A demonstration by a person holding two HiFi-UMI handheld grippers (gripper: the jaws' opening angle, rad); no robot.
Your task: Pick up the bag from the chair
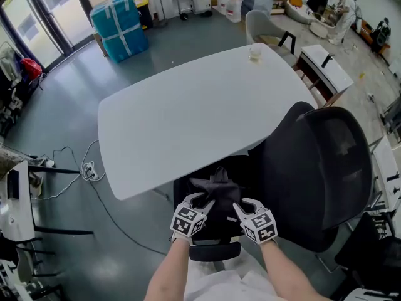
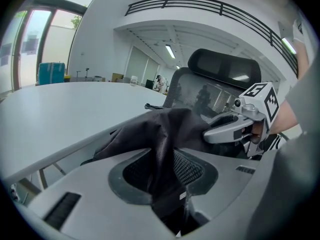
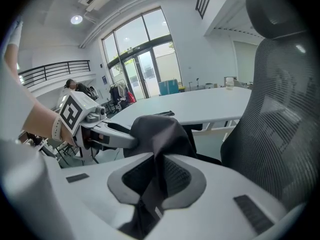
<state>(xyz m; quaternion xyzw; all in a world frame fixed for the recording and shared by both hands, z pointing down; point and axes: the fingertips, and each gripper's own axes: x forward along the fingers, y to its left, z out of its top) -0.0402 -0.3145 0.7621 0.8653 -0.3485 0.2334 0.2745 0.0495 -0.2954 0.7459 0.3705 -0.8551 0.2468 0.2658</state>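
Observation:
A black cloth bag lies bunched on the seat of a black mesh office chair, tucked under the white table's near edge. My left gripper and right gripper meet at the bag's near side, a hand's width apart. In the left gripper view, a fold of the bag runs down between the left gripper jaws and is pinched there, with the right gripper against the cloth. The right gripper view shows the bag pinched in the right gripper, and the left gripper touching it.
The white oval table fills the middle, with a small cup at its far end. The chair's tall backrest stands right of my hands. Cables lie on the floor at left. A blue wrapped box and another chair stand beyond.

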